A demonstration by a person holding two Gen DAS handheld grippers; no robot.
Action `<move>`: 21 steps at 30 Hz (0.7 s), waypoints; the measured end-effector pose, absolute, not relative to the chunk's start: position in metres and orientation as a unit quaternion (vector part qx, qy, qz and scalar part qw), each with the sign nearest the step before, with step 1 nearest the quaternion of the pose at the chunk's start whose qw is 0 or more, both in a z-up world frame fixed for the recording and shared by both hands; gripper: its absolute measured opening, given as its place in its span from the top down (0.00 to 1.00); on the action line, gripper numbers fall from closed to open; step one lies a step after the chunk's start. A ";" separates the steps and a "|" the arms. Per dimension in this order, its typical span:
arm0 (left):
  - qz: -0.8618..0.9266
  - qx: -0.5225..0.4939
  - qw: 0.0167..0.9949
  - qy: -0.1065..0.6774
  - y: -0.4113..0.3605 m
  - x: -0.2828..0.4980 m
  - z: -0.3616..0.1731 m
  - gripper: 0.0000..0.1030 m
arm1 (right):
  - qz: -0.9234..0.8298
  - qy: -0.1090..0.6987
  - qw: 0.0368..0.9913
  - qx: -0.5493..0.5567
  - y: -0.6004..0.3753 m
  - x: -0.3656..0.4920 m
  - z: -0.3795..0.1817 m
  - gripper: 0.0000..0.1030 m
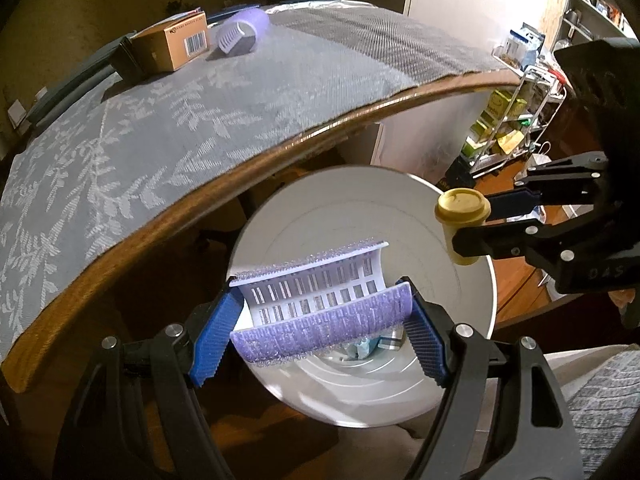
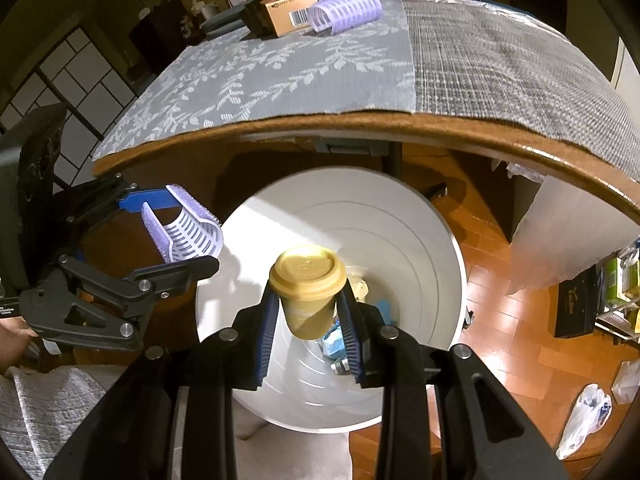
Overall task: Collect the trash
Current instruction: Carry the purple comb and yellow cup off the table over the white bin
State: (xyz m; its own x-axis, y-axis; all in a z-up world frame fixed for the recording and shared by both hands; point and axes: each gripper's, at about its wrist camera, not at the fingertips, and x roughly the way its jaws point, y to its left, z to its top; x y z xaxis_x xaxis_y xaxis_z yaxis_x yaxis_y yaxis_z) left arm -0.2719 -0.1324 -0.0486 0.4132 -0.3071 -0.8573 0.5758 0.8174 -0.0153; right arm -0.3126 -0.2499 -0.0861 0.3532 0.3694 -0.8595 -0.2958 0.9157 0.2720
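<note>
Holding trash over the bin point(image 2: 440, 240), both claws look ready to let go. The left claw point(image 1: 320, 316) is squeezed on a purple roller piece point(image 1: 316, 300), and this piece hangs just above the bin's open mouth. The right claw point(image 2: 310, 312) is pinched on a small cup point(image 2: 307, 292) with its lid on, right over the middle of the bin. Some trash already lies at the bottom of the bin, something blue and something pale, but it is too small to tell what. So part of the job looks done. On the table point(image 2: 360, 124) far back there is one more roller point(image 2: 346, 10) and a box point(image 2: 286, 12), and these may still need picking up. The roller piece is bendy plastic with little slots and a fuzzy, prickly outside. The cup is smooth and tan, and round. The bin is white and round, with ring lines inside. The table has a woven cloth point(image 2: 260, 76) with leaf shapes.
</note>
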 end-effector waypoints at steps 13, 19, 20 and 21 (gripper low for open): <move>-0.263 0.157 0.820 0.484 -0.141 -0.266 -0.063 0.24 | 0.202 0.548 0.811 0.031 -0.246 -0.308 -0.102 0.71; -0.260 0.161 0.816 0.490 -0.144 -0.265 -0.071 0.24 | 0.200 0.556 0.806 0.028 -0.245 -0.307 -0.111 0.71; -0.260 0.162 0.816 0.491 -0.145 -0.265 -0.073 0.24 | 0.200 0.557 0.805 0.028 -0.246 -0.307 -0.112 0.71; -0.260 0.163 0.815 0.492 -0.146 -0.265 -0.075 0.24 | 0.199 0.559 0.805 0.028 -0.245 -0.306 -0.114 0.71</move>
State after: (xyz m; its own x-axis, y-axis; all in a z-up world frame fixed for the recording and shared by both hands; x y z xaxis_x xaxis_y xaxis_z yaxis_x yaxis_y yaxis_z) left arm -0.2647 -0.1457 -0.0745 0.3812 -0.2622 -0.8865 0.5836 0.8119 0.0108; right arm -0.3065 -0.2455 -0.1139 0.2963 0.3520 -0.8879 -0.2900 0.9189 0.2675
